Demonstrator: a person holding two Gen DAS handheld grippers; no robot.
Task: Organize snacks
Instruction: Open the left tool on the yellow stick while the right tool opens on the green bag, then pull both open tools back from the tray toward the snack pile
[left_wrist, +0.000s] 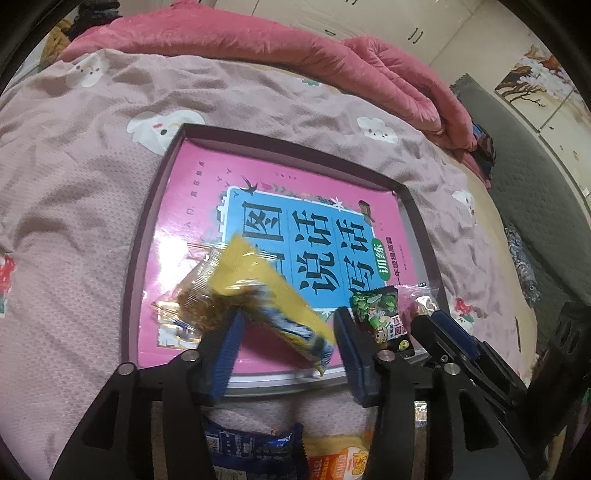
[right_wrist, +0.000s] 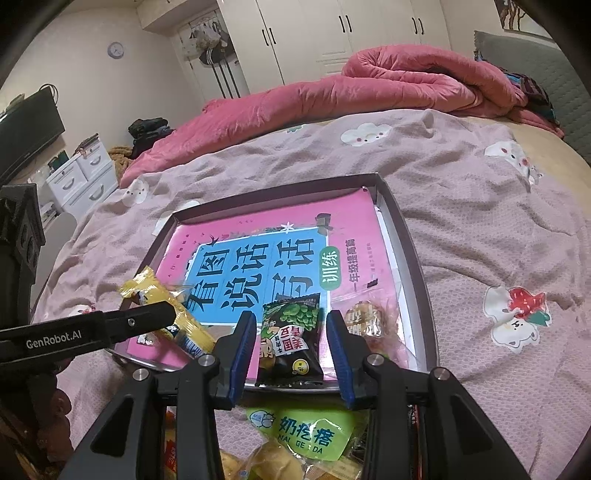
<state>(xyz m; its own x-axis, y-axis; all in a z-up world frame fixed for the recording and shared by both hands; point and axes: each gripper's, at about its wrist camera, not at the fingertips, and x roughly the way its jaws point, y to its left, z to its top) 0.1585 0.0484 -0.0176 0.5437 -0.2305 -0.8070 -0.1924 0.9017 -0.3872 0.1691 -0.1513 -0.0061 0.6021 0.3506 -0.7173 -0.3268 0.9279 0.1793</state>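
Observation:
A shallow dark-rimmed box tray (left_wrist: 147, 229) (right_wrist: 417, 258) with a pink and blue book cover inside lies on the bed. My left gripper (left_wrist: 286, 332) is open above its near edge; a yellow and blue snack bar (left_wrist: 280, 306) (right_wrist: 173, 310) lies blurred between the fingers, beside a clear-wrapped brown snack (left_wrist: 195, 299). My right gripper (right_wrist: 290, 339) is open around a black and green pea packet (right_wrist: 291, 339) (left_wrist: 380, 314) lying in the tray. A clear-wrapped round pastry (right_wrist: 364, 319) (left_wrist: 421, 301) lies to its right.
More snacks lie on the bed in front of the tray: a blue packet (left_wrist: 251, 446), an orange packet (left_wrist: 340, 461), a green milk-snack packet (right_wrist: 306, 435). A rolled pink quilt (right_wrist: 388, 81) lies at the far side. A white drawer unit (right_wrist: 81, 177) stands at left.

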